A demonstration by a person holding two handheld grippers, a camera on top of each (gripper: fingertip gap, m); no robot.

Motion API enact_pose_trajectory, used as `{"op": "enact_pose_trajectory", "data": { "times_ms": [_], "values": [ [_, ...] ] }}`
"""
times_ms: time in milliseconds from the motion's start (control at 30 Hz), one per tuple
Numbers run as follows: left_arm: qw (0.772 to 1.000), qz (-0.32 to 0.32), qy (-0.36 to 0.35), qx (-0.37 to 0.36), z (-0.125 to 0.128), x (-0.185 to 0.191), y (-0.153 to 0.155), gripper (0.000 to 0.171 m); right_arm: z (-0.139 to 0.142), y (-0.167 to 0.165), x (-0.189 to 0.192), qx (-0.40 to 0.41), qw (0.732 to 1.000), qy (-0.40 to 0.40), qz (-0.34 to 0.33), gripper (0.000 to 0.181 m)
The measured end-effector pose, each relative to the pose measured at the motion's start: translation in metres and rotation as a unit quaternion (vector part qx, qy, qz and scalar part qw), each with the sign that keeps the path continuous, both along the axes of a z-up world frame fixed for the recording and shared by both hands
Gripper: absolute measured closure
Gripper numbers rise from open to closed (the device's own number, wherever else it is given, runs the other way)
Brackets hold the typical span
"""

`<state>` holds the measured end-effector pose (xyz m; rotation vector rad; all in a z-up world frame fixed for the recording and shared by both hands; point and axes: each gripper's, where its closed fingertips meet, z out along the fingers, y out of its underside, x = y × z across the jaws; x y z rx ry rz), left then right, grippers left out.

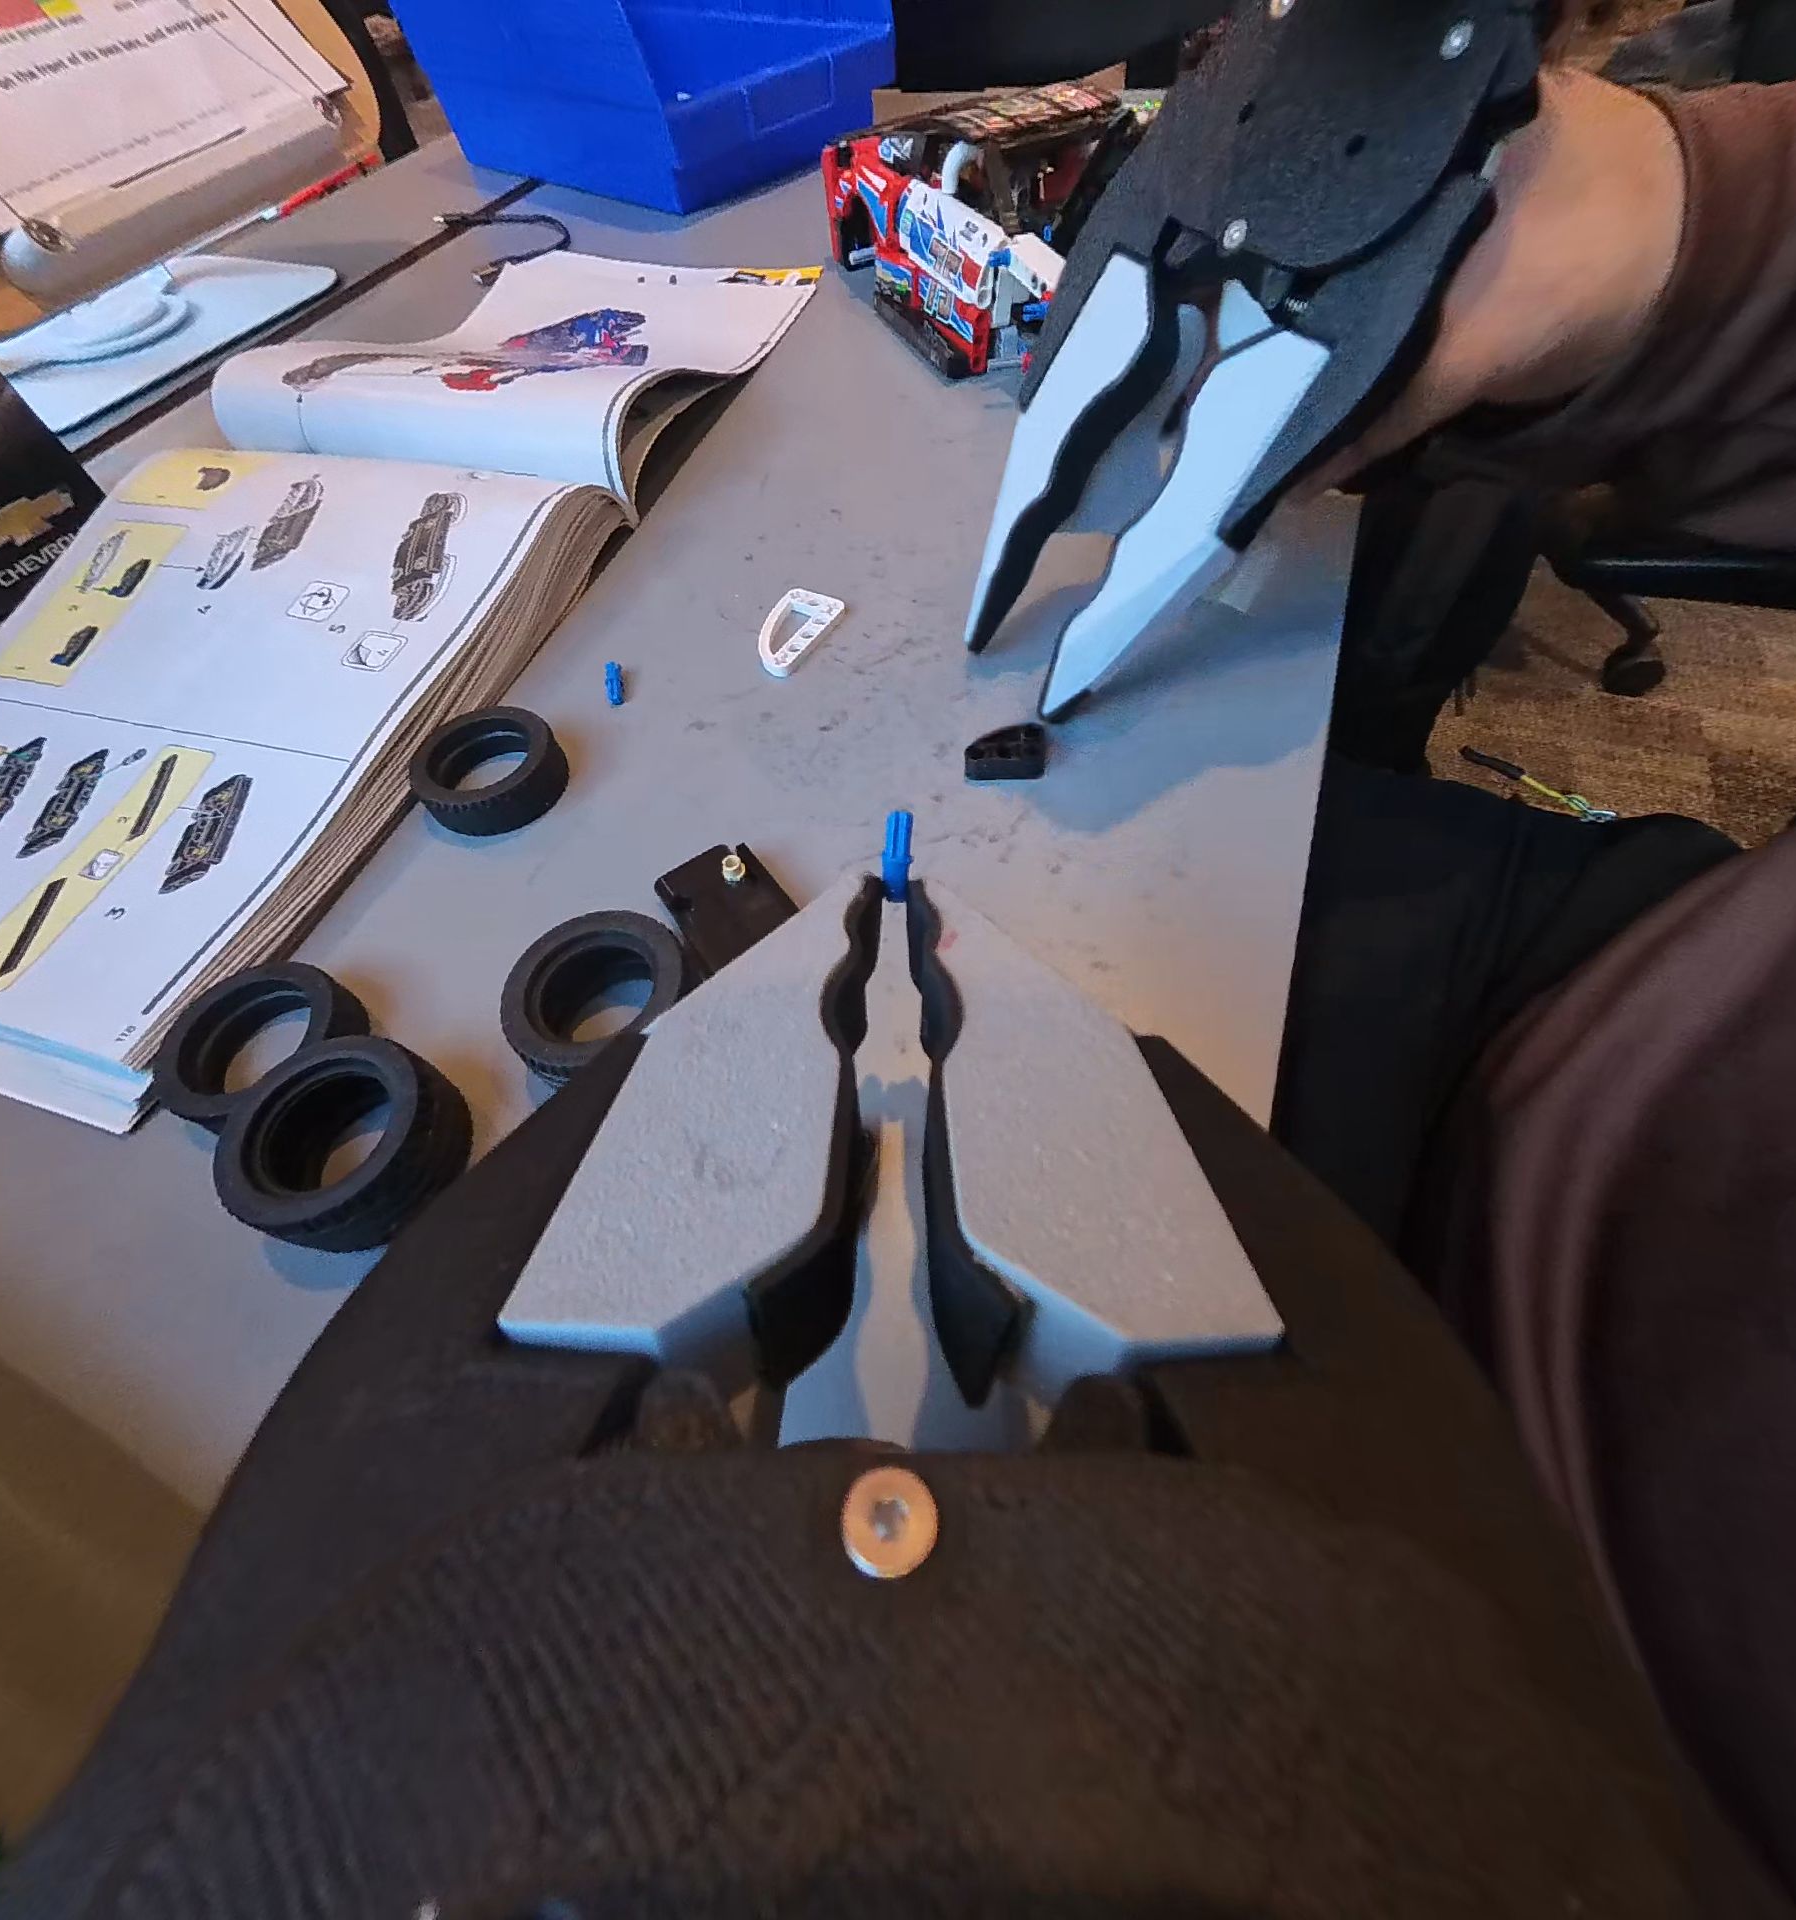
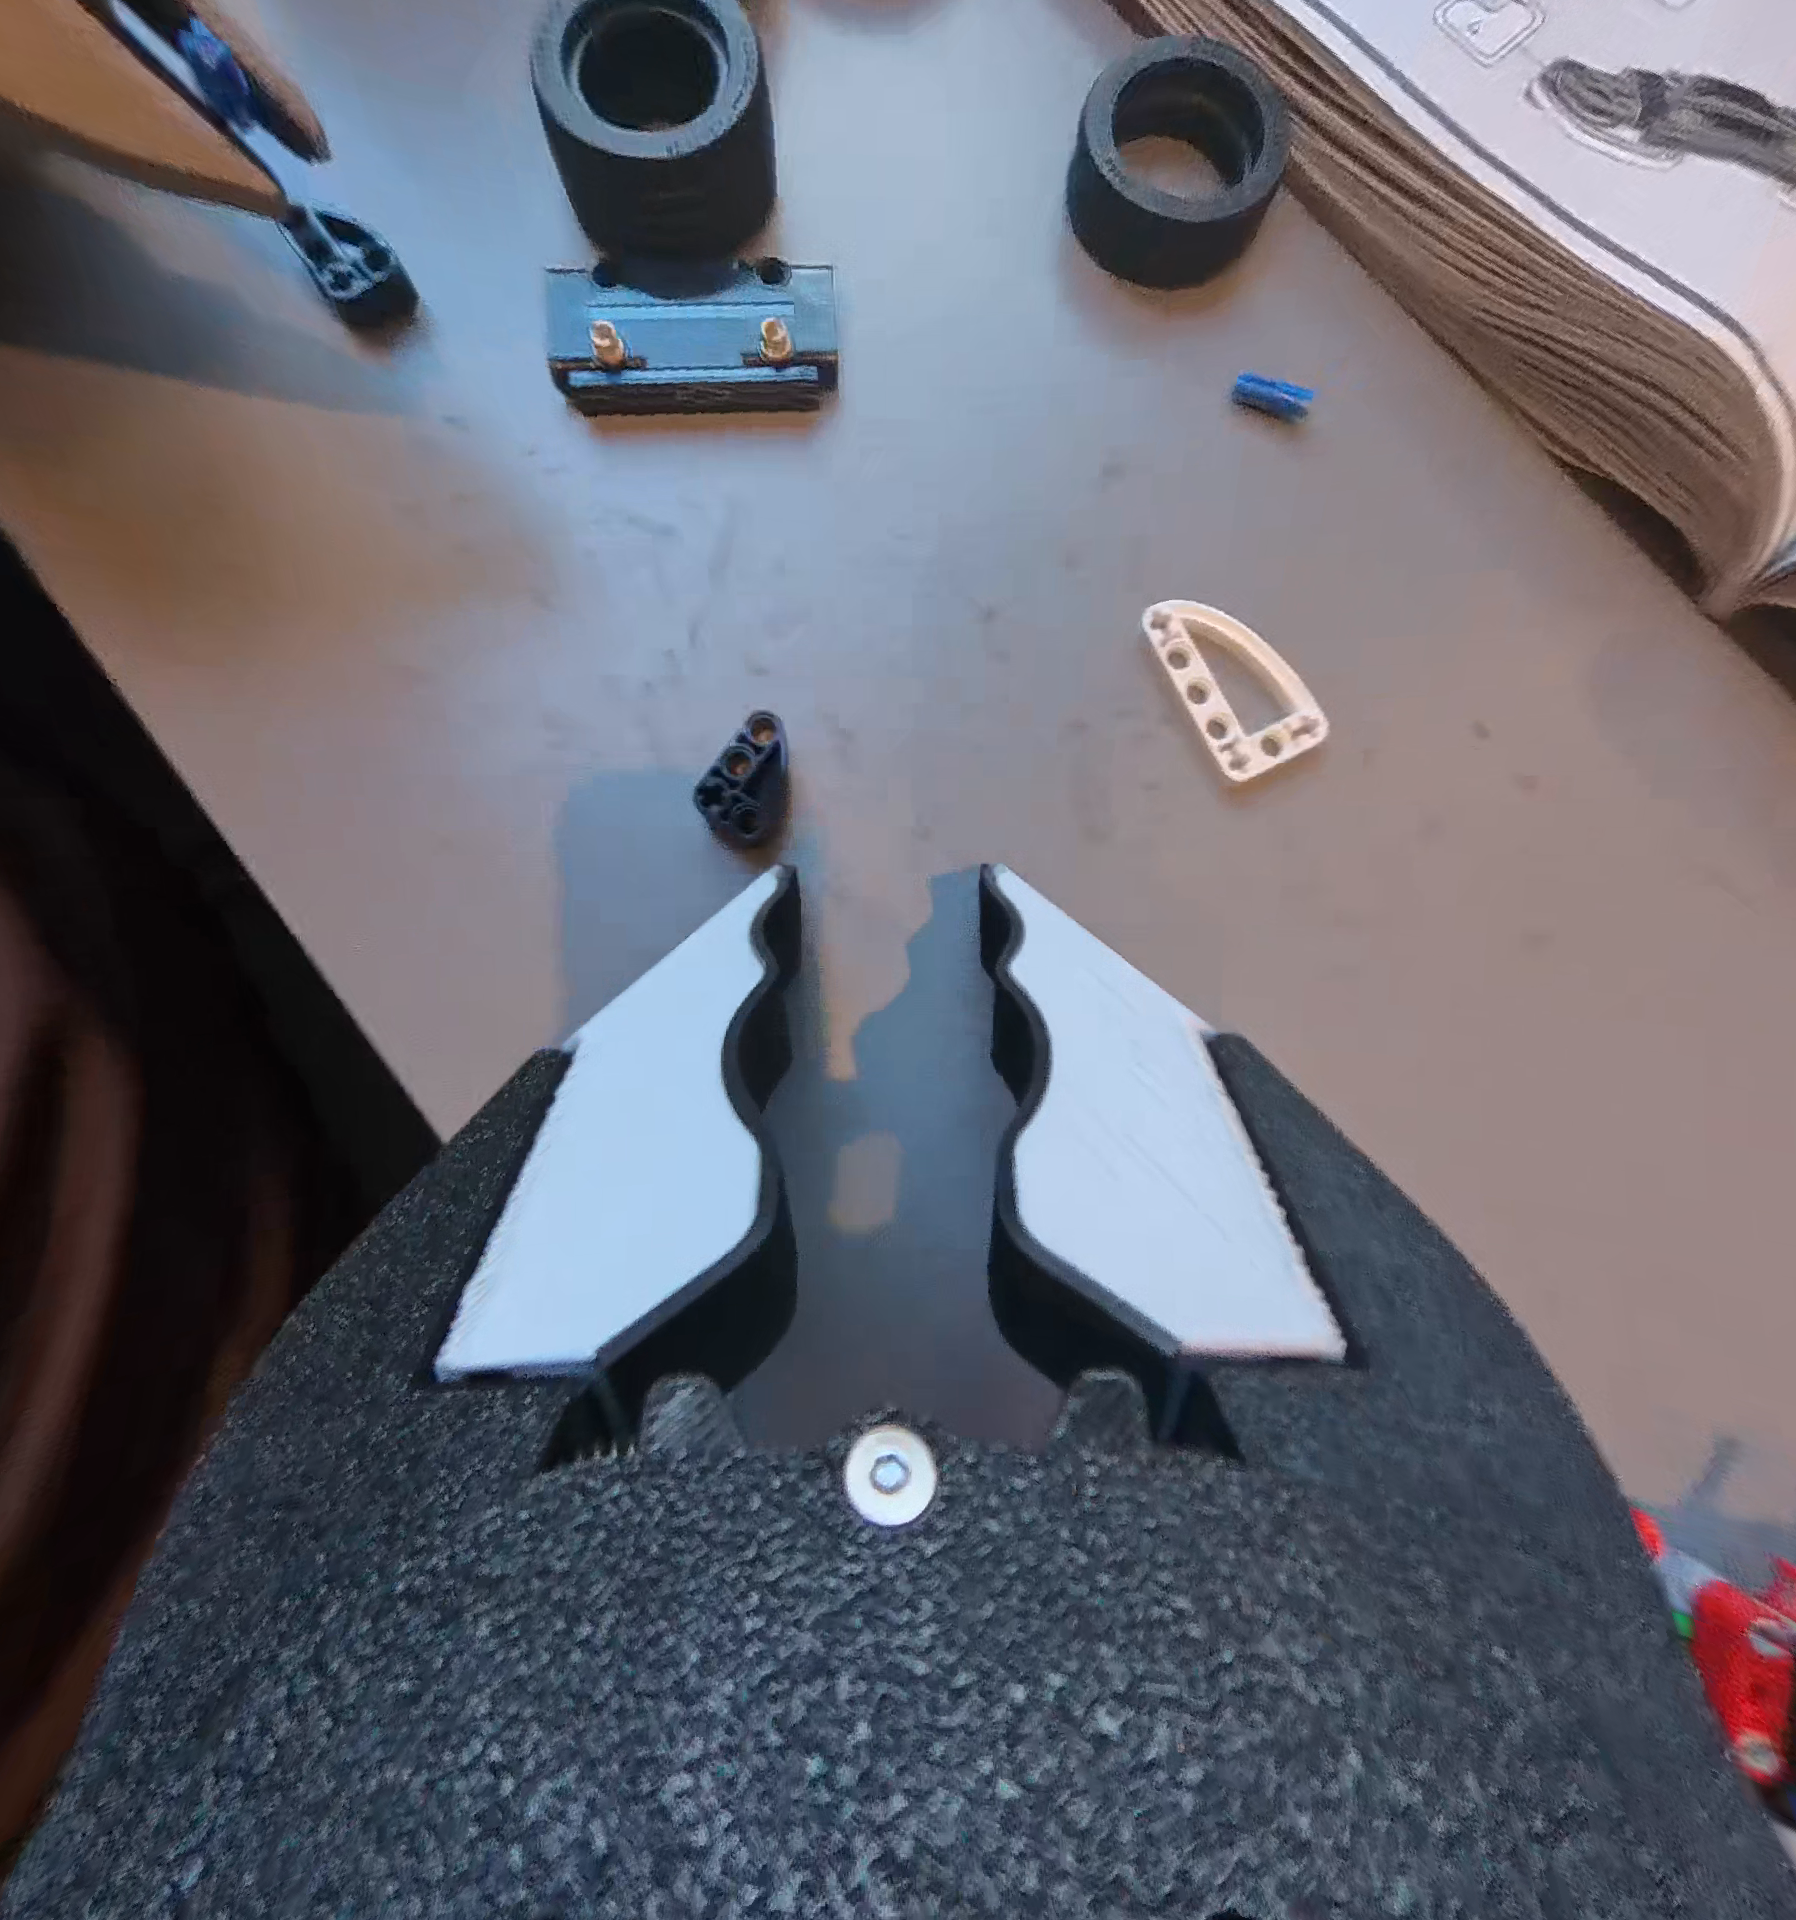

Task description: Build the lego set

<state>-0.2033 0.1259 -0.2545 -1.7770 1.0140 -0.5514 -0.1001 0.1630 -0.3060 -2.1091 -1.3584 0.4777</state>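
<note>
My left gripper [image 1: 894,891] is shut on a small blue pin [image 1: 896,847] that sticks out past its tips, held above the grey table [image 1: 873,499]. My right gripper [image 2: 886,881] is open and empty, tips down close to the table; it also shows in the left wrist view [image 1: 1019,681]. A small black connector [image 2: 743,774] lies just ahead of its left fingertip, seen also in the left wrist view [image 1: 1006,750]. A white curved beam [image 2: 1232,691] lies to the right. A second blue pin [image 2: 1273,397] lies near the booklet.
A black plate with two tan pins [image 2: 691,343] and several black tyres [image 1: 489,769] lie near the open instruction booklet [image 1: 250,675]. A red, white and blue model car [image 1: 946,260] and a blue bin [image 1: 655,94] stand at the back. The table edge runs on the right. Some 12 cm of space lies between my two pairs of fingers.
</note>
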Motion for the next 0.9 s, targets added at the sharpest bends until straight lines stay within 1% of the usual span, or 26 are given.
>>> {"op": "enact_pose_trajectory", "data": {
  "times_ms": [100,233,267,300,367,500,633,700,900],
  "values": [
    [1.000,0.000,0.000,0.000,0.000,0.000,0.000,0.169,0.005,-0.012,-0.012,-0.038,0.998,0.054,-0.013,0.148],
    [1.000,-0.003,0.001,-0.001,0.000,0.001,0.000,0.169,0.002,-0.014,-0.021,-0.068,0.991,0.087,-0.069,0.147],
    [1.000,-0.003,0.001,-0.001,-0.001,0.002,-0.001,0.169,0.000,-0.012,-0.020,-0.061,0.992,0.083,-0.072,0.150],
    [1.000,-0.004,0.001,-0.001,-0.001,0.002,-0.001,0.169,0.000,-0.011,-0.019,-0.050,0.993,0.079,-0.067,0.158],
    [1.000,-0.006,0.000,-0.001,0.000,0.003,-0.001,0.169,-0.001,-0.013,-0.019,-0.042,0.995,0.070,-0.049,0.166],
    [1.000,-0.007,0.001,-0.002,-0.001,0.003,-0.002,0.169,0.000,-0.013,-0.018,-0.024,0.998,0.053,0.001,0.166],
    [1.000,-0.007,0.005,-0.008,-0.003,0.004,-0.001,0.169,0.001,-0.008,-0.013,0.052,0.996,0.002,0.077,0.166],
    [1.000,-0.008,0.006,-0.013,-0.004,0.005,-0.001,0.169,0.001,-0.008,-0.013,0.072,0.991,-0.010,0.110,0.166],
    [1.000,-0.013,0.012,-0.017,-0.006,0.008,-0.001,0.169,0.000,-0.011,-0.014,0.062,0.980,-0.016,0.187,0.166]
  ]
}}
